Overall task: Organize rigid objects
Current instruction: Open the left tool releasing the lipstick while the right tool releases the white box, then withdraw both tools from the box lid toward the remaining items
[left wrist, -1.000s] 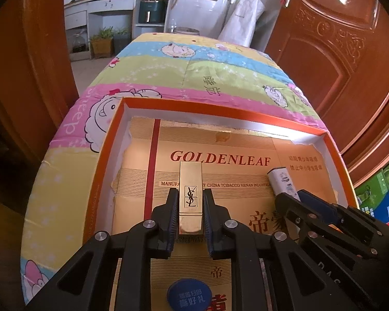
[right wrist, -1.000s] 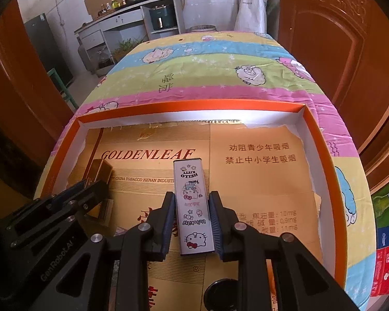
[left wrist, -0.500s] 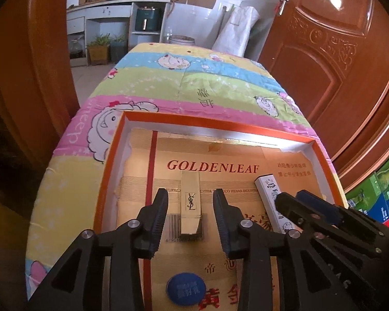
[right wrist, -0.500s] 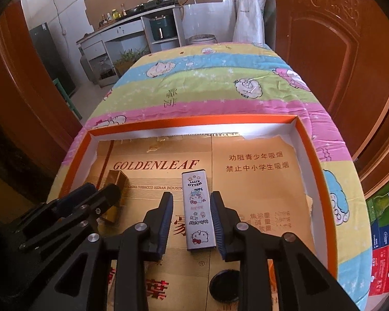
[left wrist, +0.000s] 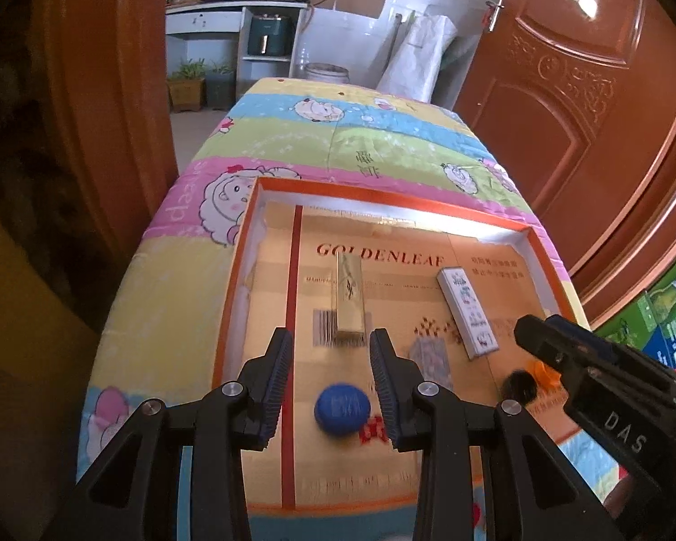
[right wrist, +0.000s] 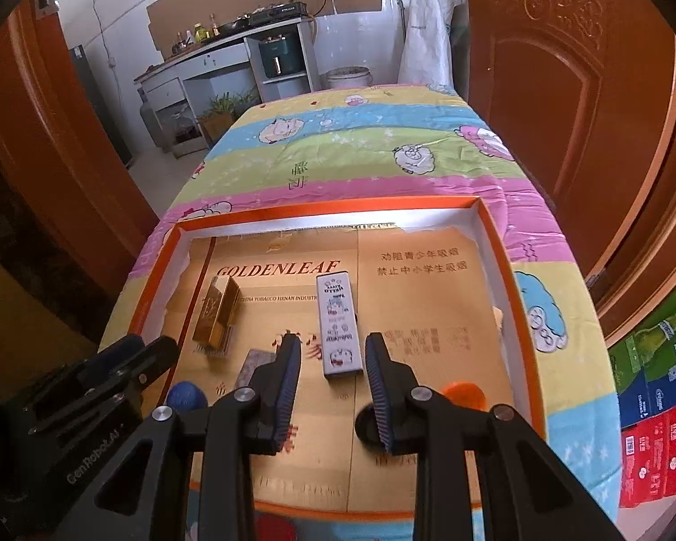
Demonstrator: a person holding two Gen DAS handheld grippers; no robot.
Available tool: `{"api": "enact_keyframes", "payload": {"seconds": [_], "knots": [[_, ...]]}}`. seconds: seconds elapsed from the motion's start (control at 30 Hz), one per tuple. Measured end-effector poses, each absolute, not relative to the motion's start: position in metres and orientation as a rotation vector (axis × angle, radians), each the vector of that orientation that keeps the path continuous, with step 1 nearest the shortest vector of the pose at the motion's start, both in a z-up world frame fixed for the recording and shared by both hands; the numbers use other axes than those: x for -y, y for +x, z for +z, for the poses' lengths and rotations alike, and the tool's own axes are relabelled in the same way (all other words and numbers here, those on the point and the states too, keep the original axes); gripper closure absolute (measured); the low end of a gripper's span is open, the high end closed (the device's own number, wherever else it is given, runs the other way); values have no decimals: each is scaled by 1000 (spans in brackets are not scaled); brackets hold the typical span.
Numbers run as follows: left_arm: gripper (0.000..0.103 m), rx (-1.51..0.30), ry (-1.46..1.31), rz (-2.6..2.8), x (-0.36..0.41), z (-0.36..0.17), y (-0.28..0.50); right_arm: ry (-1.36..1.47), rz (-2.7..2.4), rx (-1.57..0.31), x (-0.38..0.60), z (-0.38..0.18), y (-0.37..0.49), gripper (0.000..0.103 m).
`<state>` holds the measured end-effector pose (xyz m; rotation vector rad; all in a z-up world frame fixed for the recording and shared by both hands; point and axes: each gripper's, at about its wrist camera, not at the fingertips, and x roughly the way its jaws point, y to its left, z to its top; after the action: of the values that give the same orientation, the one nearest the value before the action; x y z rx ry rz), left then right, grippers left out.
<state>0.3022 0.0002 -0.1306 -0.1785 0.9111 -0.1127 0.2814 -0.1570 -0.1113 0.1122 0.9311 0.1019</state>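
Observation:
A gold lipstick box (left wrist: 349, 298) lies flat in the orange-rimmed tray (left wrist: 383, 200), just ahead of my open left gripper (left wrist: 331, 345). It also shows in the right wrist view (right wrist: 216, 311). A white Hello Kitty box (right wrist: 339, 325) lies flat in the tray just ahead of my open right gripper (right wrist: 331, 348); it also shows in the left wrist view (left wrist: 468, 313). Both grippers are empty and raised above the tray (right wrist: 329, 209). My right gripper's body (left wrist: 608, 387) shows at the left view's right side.
In the tray lie a blue round lid (left wrist: 342, 410), a small grey patterned box (left wrist: 430, 360), a black round lid (left wrist: 520, 385) and an orange piece (right wrist: 464, 394). The tray sits on a cartoon-print quilt (right wrist: 360, 144). Wooden doors flank both sides.
Both grippers opened, let go of the gold box and the Hello Kitty box, and pulled back and up. Both boxes now lie in the tray.

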Motion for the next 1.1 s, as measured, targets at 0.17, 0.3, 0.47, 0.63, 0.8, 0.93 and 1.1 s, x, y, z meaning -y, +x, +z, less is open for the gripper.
{"api": "enact_keyframes", "payload": {"seconds": [0.17, 0.3, 0.47, 0.63, 0.8, 0.93, 1.1], "knots": [[66, -908, -175, -116, 1, -125, 279, 107, 102, -932, 158, -108, 264, 73], [66, -909, -172, -118, 2, -122, 261, 103, 103, -933, 159, -106, 246, 73], [66, -912, -175, -123, 5, -118, 237, 91, 111, -926, 160, -103, 225, 73], [66, -908, -167, -134, 11, -114, 219, 87, 112, -921, 163, -101, 207, 73], [66, -901, -166, -132, 14, -110, 204, 89, 112, -916, 167, -99, 195, 73], [66, -897, -165, -126, 15, -107, 193, 89, 112, -911, 169, -97, 187, 73], [66, -897, -166, -118, 19, -104, 179, 88, 115, -909, 171, -97, 175, 73]]}}
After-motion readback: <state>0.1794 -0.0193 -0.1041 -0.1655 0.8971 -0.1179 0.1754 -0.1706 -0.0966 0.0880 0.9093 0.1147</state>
